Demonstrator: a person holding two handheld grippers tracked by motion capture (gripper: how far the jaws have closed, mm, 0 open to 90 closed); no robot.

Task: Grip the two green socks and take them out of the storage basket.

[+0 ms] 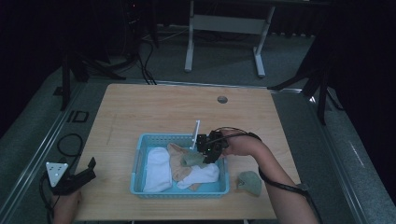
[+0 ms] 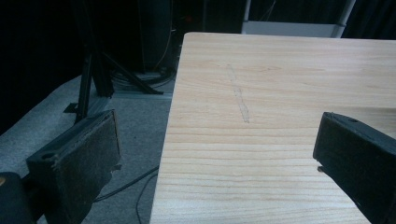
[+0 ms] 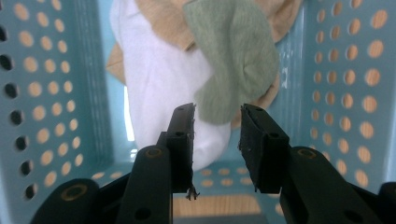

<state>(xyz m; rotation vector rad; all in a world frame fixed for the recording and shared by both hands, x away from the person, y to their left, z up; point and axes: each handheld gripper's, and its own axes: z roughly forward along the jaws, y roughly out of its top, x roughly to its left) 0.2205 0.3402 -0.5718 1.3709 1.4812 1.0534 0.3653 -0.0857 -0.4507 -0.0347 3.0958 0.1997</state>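
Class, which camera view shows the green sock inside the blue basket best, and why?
The right gripper view: the green sock lies close and sharp just past the open right gripper, on white and tan socks. The high view shows it small and dim in the basket. The left gripper view looks at bare table.

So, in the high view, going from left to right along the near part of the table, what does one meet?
Left gripper → blue basket → white sock → right gripper → green sock on the table.
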